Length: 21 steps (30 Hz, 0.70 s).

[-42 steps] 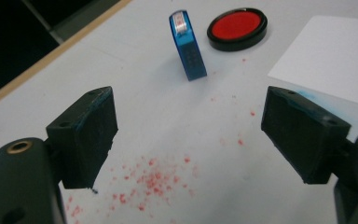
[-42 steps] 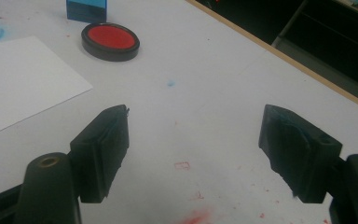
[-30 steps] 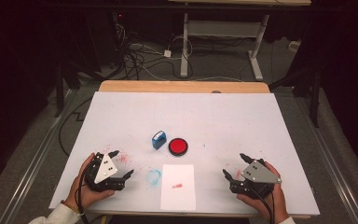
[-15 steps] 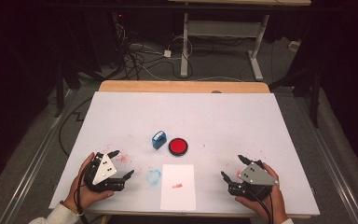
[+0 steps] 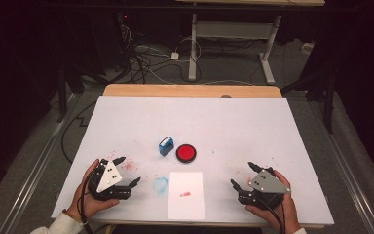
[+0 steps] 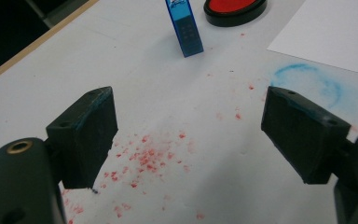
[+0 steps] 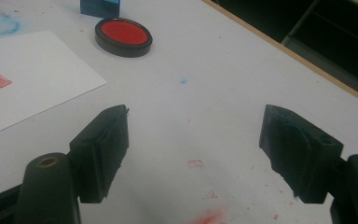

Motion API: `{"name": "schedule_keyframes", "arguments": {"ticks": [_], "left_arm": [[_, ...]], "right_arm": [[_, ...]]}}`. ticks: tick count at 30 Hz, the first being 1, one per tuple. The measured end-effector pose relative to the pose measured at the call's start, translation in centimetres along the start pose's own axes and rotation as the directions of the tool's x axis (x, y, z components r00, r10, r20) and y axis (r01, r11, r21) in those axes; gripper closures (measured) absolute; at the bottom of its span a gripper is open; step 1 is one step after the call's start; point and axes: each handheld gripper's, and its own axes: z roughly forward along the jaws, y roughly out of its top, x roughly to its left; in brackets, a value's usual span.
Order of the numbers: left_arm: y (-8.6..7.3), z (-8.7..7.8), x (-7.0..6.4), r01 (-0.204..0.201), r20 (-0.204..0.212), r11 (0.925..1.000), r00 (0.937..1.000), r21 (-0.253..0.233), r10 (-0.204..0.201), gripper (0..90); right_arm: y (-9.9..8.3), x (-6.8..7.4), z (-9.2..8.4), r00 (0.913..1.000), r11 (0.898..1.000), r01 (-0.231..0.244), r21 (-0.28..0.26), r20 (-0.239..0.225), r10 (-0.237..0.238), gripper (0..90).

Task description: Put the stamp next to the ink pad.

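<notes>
Matt white paper sheet [image 5: 186, 195] beside glossy black-rimmed red ink pad [image 5: 186, 153]; smooth blue plastic stamp [image 5: 165, 146]; matt black gripper pads [image 6: 89, 133].

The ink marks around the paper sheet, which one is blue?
The ring-shaped smudge just left of the paper sheet; the speckles farther left and the stamp mark are red.

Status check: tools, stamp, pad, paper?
Left tool open, right tool open, both empty. Blue stamp upright beside red ink pad. Paper bears one red mark. Nothing blocking.

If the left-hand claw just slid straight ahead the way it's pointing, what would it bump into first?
Probably the blue stamp, standing ahead between the open jaws of the left gripper. Only ink-speckled table lies before it; the red ink pad sits slightly right.
</notes>
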Motion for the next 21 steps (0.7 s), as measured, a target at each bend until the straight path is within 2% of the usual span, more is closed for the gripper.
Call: {"name": "schedule_keyframes", "arguments": {"ticks": [12,21], "left_arm": [[0.01,0.36,0.2,0.012,-0.009,0.9999,0.9999,0.011,-0.012,18.1],[0.09,0.72,0.34,0.019,-0.009,0.9997,0.9998,0.018,-0.018,18.1]], "right_arm": [[0.06,0.21,0.06,0.9994,0.999,0.032,0.01,0.008,-0.032,24.4],[-0.12,0.11,0.2,0.9996,0.999,0.028,0.017,0.002,-0.028,24.1]]}}
